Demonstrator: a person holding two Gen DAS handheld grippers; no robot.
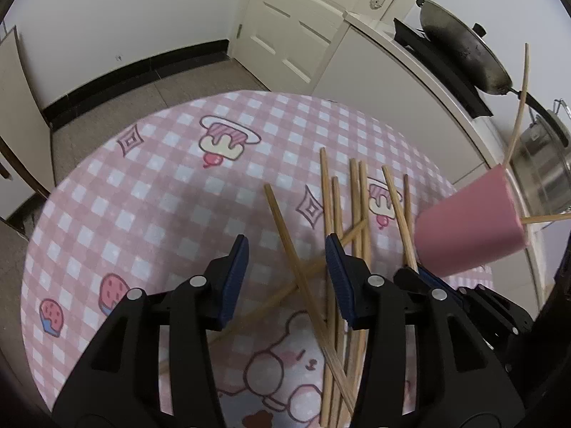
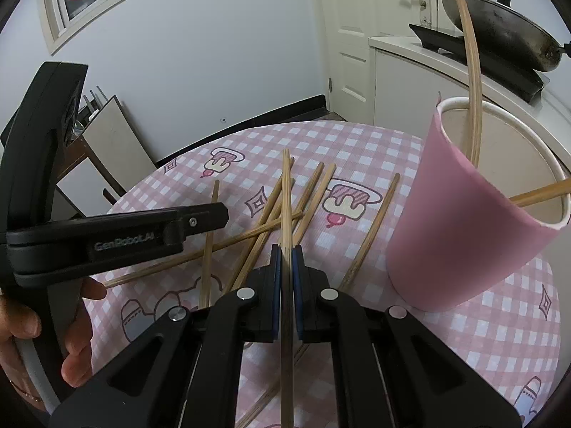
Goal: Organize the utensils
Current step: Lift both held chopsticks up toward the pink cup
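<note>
The step in hand looks like gathering loose chopsticks into the cup, one at a time. In the right wrist view the right gripper [image 2: 284, 260], low in the middle of the frame, has its blue pads pressed together on a single thin bamboo chopstick [image 2: 285, 199] that runs straight up the centre of the picture, its far end over the scattered pile of bamboo chopsticks [image 2: 257, 224] lying crossed on the pink checked cartoon-print tabletop [image 2: 464, 339]. The pink paper cup with a white rim [image 2: 460, 235] stands at the right of that frame, just beside the pile, and already holds at least two chopsticks (one standing tall, one leaning out over the rim). In the left wrist view the left gripper [image 1: 287, 260] fills the lower middle of the frame with its jaws spread and nothing pinched; several chopsticks of the pile lie on the cloth below and between them. No view shows whether the pads touch any stick. My reading is that the right side is mid-carry while the left is lining up a pick. The next move for the right calls for lifting the held stick clear of the pile, swinging it right over the cup's mouth and tipping it upright before letting go; the left needs to settle on one stick only, since those beneath it overlap
</note>
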